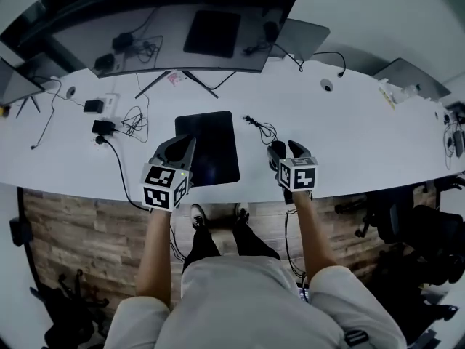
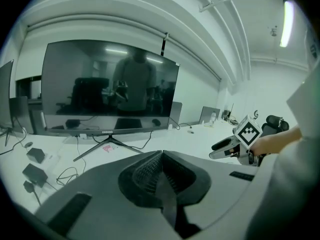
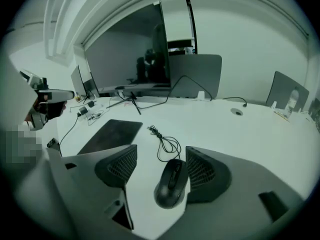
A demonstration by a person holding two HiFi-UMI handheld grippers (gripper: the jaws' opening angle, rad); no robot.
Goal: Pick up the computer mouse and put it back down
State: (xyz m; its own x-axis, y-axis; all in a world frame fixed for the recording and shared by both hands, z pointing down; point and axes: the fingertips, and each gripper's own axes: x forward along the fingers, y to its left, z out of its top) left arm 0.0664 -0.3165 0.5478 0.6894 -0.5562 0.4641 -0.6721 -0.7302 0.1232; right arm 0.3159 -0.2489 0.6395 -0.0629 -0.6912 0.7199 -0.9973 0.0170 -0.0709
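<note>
A black wired computer mouse (image 3: 170, 184) lies on the white desk (image 3: 240, 134), its cable (image 3: 165, 141) coiled just beyond it. My right gripper (image 3: 161, 159) stands open around the mouse, which sits close against the right-hand pad (image 3: 202, 171) and well apart from the left-hand pad (image 3: 117, 166). In the head view the right gripper (image 1: 287, 150) is near the desk's front edge, right of the centre. My left gripper (image 2: 161, 156) is shut with nothing between its pads; in the head view the left gripper (image 1: 182, 147) hovers at the left edge of a black mat (image 1: 211, 145).
A large dark monitor (image 1: 182, 31) stands on its stand at the back of the desk. Chargers and tangled cables (image 1: 109, 126) lie at the left. A closed laptop (image 1: 301, 38) leans behind, right of the monitor. The desk's front edge (image 1: 232, 195) runs just below both grippers.
</note>
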